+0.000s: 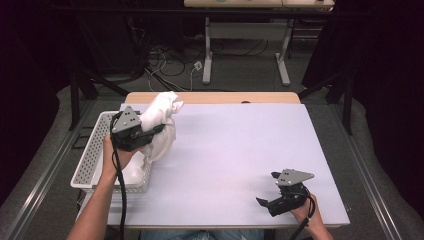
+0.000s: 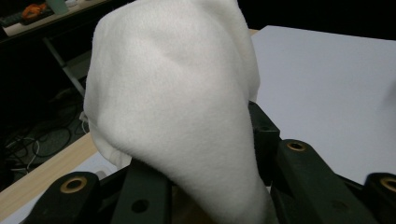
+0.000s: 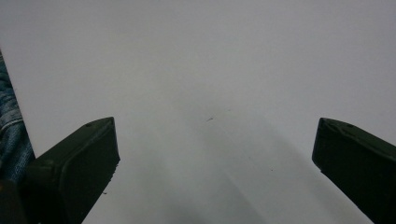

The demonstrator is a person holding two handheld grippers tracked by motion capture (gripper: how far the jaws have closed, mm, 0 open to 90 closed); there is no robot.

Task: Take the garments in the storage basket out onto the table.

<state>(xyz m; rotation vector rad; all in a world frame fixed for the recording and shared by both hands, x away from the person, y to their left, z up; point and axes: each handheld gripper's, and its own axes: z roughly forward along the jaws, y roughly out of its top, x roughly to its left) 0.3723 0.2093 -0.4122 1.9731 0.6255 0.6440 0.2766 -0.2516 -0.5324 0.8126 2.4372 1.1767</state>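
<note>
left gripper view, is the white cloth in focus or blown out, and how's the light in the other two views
Left gripper view: the white cloth is soft-focused and bright but keeps its fuzzy texture, with the room behind dark. High view: the table is evenly lit and its surroundings fall into black. Right gripper view: the open right tongs cast faint, soft shadows on the plain surface.

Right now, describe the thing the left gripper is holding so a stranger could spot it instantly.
Start at the white perforated basket on the table's left edge. Just above it, the left gripper is shut on a white cloth, bunched and hanging in soft folds. It is the one soft, crumpled thing on the table.
</note>
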